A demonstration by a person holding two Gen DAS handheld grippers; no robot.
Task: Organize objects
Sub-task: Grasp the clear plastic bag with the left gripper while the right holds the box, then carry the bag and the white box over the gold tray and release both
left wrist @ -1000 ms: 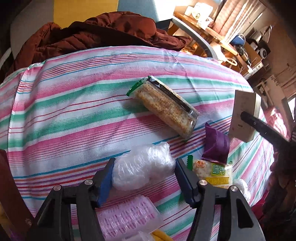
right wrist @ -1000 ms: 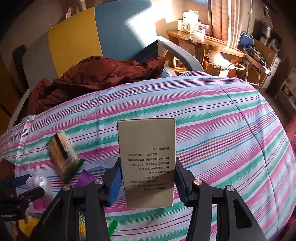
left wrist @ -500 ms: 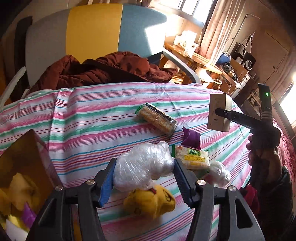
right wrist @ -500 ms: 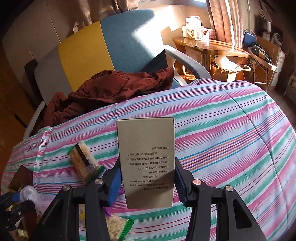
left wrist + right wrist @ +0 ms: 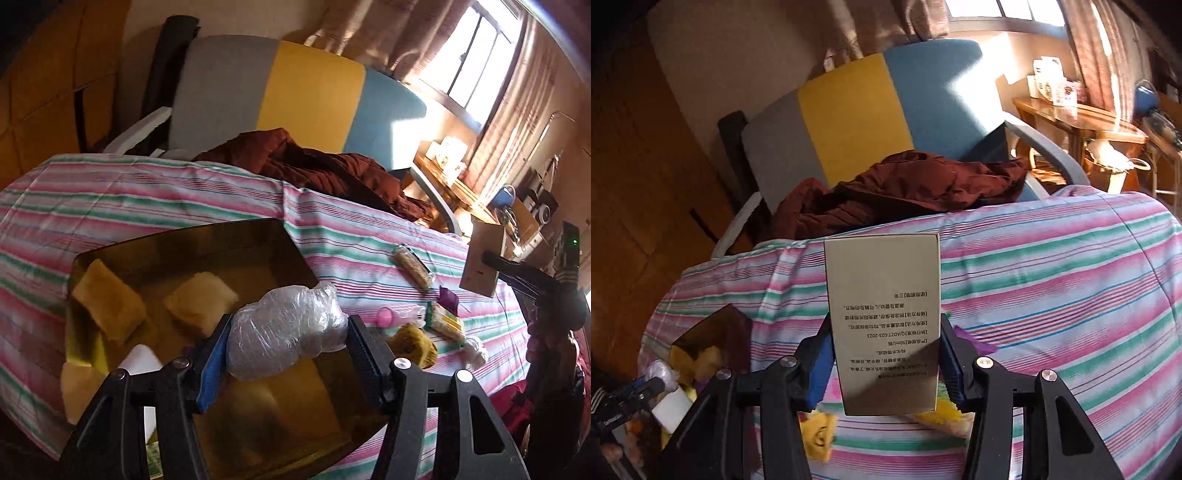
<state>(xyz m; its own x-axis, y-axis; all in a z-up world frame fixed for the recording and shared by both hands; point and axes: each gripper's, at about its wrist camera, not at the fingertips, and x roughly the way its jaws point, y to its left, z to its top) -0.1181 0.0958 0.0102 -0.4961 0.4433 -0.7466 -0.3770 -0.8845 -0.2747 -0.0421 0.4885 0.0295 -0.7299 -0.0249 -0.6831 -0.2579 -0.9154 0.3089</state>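
1. The left gripper (image 5: 288, 345) is clamped on a crumpled clear plastic bag bundle (image 5: 284, 334), held in the air above an amber translucent box (image 5: 177, 243) that sits on the striped bedspread (image 5: 369, 240)
2. Inside the box lie yellowish soft pieces (image 5: 107, 301); what they are cannot be told through the tint
3. The right gripper (image 5: 884, 363) is closed on a tan cardboard carton (image 5: 882, 295), upright between the blue-padded fingers (image 5: 818, 363), lifted over the bedspread
4. The carton's printing is Chinese and reads upside down; "Q/ADZT-023-2023" and "50ml" can be made out, the rest is too small
5. On the bedspread to the right of the box lie a long packet of puffed grain bars (image 5: 412, 266), a purple wrapper (image 5: 448, 299), a snack bag with a yellow and green label (image 5: 445, 323) whose letters are unreadable, a yellow plush toy (image 5: 415, 345) with a face and a pink-capped clear item (image 5: 397, 315)
6. A maroon jacket (image 5: 905, 188) is heaped on the grey, yellow and blue chair (image 5: 849, 107) behind the bed
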